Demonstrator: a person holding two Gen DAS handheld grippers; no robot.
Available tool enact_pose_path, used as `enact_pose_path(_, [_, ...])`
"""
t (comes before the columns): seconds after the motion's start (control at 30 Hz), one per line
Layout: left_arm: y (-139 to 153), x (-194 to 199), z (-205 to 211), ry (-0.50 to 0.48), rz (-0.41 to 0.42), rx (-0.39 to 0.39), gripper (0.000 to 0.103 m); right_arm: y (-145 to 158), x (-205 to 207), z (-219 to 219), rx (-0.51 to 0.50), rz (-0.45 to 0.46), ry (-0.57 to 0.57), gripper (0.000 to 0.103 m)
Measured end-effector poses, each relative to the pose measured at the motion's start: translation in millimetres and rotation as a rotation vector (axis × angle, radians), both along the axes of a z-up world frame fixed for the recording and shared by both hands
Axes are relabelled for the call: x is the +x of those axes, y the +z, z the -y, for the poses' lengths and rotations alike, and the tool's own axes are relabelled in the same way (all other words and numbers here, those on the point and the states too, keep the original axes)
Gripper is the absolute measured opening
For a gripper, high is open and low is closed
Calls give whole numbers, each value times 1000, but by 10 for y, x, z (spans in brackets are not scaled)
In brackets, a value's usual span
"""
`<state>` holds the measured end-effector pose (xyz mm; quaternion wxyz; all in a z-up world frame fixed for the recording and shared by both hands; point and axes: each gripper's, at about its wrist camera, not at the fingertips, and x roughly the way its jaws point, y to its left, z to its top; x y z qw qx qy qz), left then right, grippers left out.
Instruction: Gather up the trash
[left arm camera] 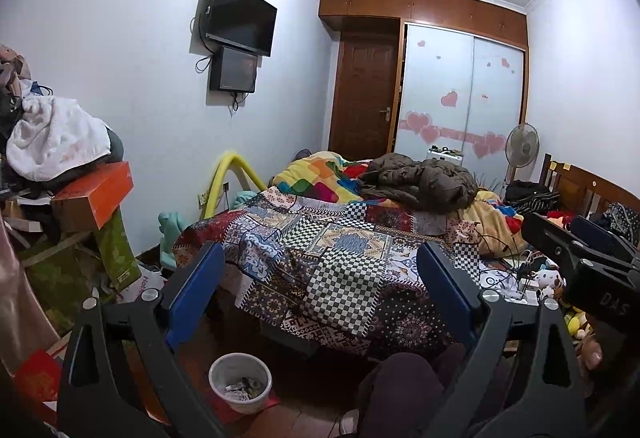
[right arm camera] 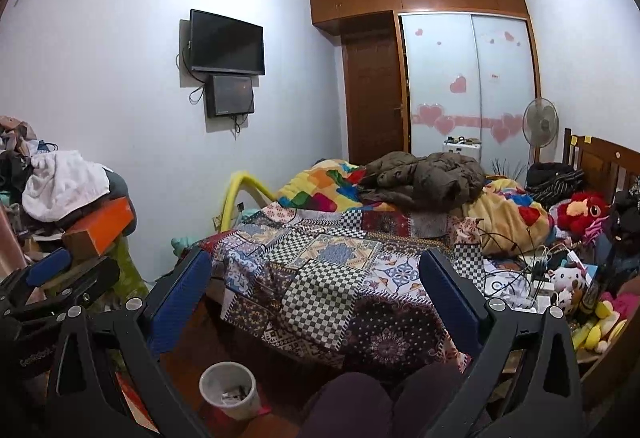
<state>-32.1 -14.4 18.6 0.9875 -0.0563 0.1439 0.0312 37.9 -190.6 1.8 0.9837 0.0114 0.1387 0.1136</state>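
Note:
A white waste bin (left arm camera: 240,382) stands on the wooden floor at the foot of the bed, with some paper scraps inside; the right wrist view shows the same waste bin (right arm camera: 228,390). My left gripper (left arm camera: 320,278) is open, its blue pads wide apart and nothing between them, held above the bin and facing the bed. My right gripper (right arm camera: 316,290) is open too and holds nothing. The two are side by side: the right gripper (left arm camera: 580,250) shows at the right edge of the left view, the left gripper (right arm camera: 60,278) at the left edge of the right view.
A patchwork quilt (left arm camera: 332,250) covers the bed, with a brown jacket (left arm camera: 420,177) further back. Cables, chargers and plush toys (right arm camera: 560,278) lie at the right. A pile of clothes and boxes (left arm camera: 68,173) rises at the left. The person's knees (right arm camera: 360,406) are below.

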Motion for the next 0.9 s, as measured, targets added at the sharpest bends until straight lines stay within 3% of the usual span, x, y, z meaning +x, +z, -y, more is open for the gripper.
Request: enact_pose_path(0.9, [-61,48,-1,-3,-24,14,97,39,55,52,5,-30,14,103])
